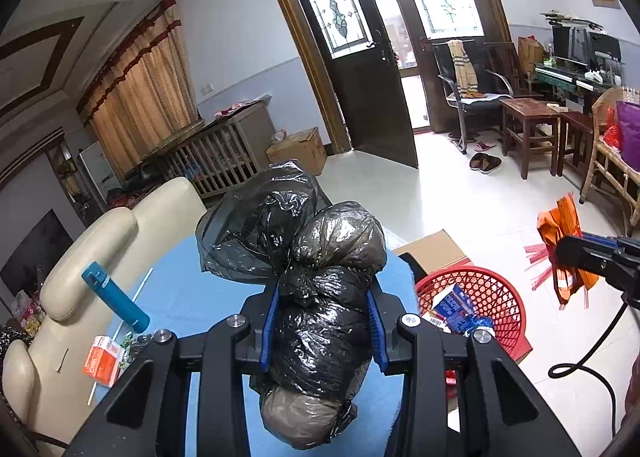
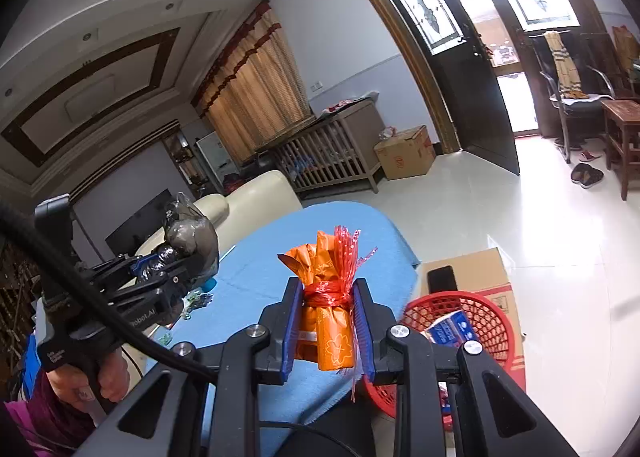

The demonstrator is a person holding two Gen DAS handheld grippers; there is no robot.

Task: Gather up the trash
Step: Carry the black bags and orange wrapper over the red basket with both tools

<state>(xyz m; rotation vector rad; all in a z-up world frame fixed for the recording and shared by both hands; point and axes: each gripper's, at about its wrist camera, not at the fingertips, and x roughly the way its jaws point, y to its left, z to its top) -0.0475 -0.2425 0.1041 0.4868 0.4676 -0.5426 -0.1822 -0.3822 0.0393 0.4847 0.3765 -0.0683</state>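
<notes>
L hand-held gripper (image 1: 324, 321): clamped on black trash bag (image 1: 316, 297) | R hand-held gripper (image 2: 326, 321): clamped on orange bundle (image 2: 330, 313)

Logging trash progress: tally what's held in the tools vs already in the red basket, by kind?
Black bag bundle, left tool: 1
Orange wrapped bundle, right tool: 1
Blue-and-white cartons in the red basket: at least 1, rest hidden
Total: 3

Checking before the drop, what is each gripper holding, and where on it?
Left gripper: knotted black plastic trash bag, clamped around its middle. Right gripper: orange wrapper bundle, clamped at its red-tied waist.
</notes>
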